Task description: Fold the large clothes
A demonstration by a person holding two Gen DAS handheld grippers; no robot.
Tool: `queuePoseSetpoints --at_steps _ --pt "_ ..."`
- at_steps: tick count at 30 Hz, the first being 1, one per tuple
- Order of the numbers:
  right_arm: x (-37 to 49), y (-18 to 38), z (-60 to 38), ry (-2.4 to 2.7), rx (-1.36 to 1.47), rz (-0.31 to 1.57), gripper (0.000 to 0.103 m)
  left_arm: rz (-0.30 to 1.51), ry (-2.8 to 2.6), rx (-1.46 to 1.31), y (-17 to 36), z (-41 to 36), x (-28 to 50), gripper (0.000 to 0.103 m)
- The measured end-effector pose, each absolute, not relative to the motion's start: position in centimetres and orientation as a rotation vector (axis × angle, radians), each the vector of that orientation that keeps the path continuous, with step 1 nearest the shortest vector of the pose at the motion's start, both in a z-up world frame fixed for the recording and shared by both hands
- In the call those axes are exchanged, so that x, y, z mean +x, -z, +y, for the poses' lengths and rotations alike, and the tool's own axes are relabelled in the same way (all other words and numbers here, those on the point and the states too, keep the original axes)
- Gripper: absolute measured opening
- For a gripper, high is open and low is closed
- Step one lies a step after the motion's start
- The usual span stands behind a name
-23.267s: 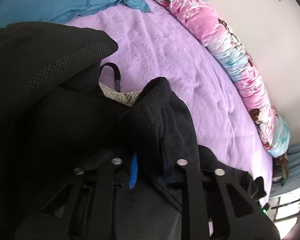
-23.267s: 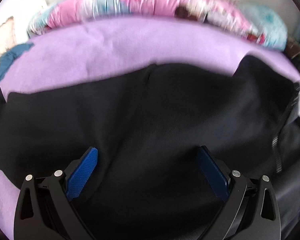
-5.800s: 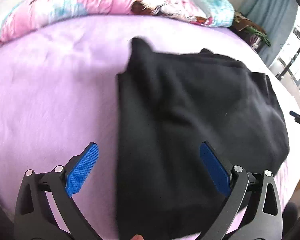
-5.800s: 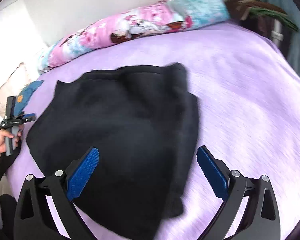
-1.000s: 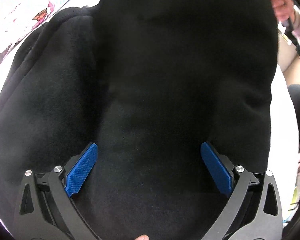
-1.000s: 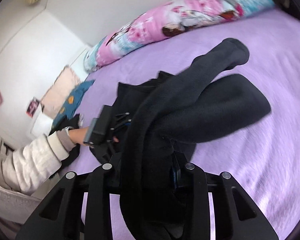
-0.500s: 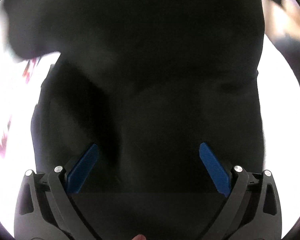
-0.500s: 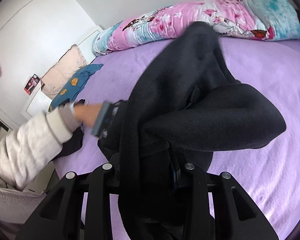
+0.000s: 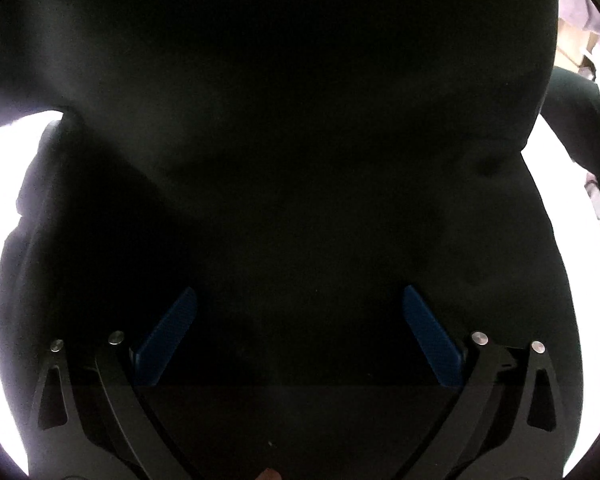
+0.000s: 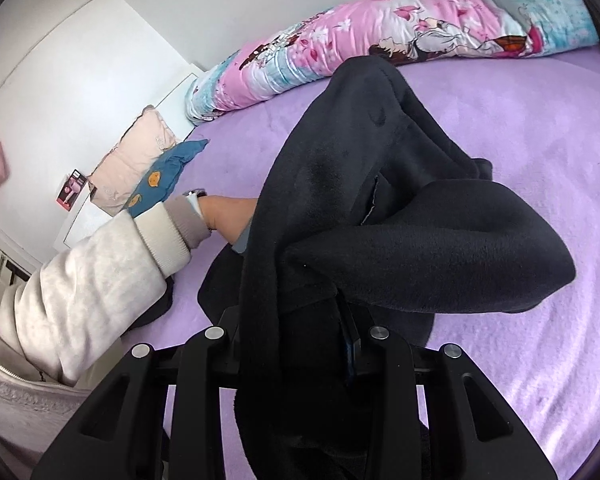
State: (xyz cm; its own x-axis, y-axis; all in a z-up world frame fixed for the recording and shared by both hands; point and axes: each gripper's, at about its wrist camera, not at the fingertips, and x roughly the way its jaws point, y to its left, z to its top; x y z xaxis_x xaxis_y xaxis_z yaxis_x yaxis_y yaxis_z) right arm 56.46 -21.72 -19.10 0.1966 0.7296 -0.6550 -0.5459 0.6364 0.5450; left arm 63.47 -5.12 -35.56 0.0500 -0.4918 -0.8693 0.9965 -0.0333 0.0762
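Note:
A large black fleece garment (image 10: 380, 208) is bunched and lifted above the purple bed (image 10: 540, 128). My right gripper (image 10: 296, 344) is shut on a fold of it, and the cloth drapes forward and down over the jaws. In the left wrist view the same black garment (image 9: 300, 140) fills nearly the whole frame, very close and dark. My left gripper (image 9: 300, 332) is open, its blue pads (image 9: 168, 332) wide apart, with the cloth lying between and beyond them. The left hand goes under the garment in the right wrist view.
A pink and teal rolled quilt (image 10: 400, 32) lies along the wall at the far edge of the bed. A pink pillow (image 10: 136, 156) and a blue patterned cloth (image 10: 164, 176) lie at the bed's far left. My sleeved left arm (image 10: 92, 280) reaches in from the left.
The right gripper has lifted the garment higher and the hanging fold has swung right. The left gripper has pushed deeper under the cloth, and its view has gone darker.

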Motion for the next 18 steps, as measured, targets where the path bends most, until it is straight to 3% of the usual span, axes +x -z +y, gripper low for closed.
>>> queuePoseSetpoints --at_steps 3,8,18 --pt "56.2 18.2 -20.4 -0.89 0.171 1.043 0.031 0.657 1.258 0.907 33.0 -3.4 62.1 0.097" --pt "55.0 16.8 -17.2 -0.87 0.095 1.051 0.031 0.62 1.154 0.701 28.4 4.0 58.7 0.097" --pt "52.4 15.3 -5.4 -0.73 -0.216 1.113 0.031 0.67 0.951 0.567 29.8 14.7 46.9 0.097"
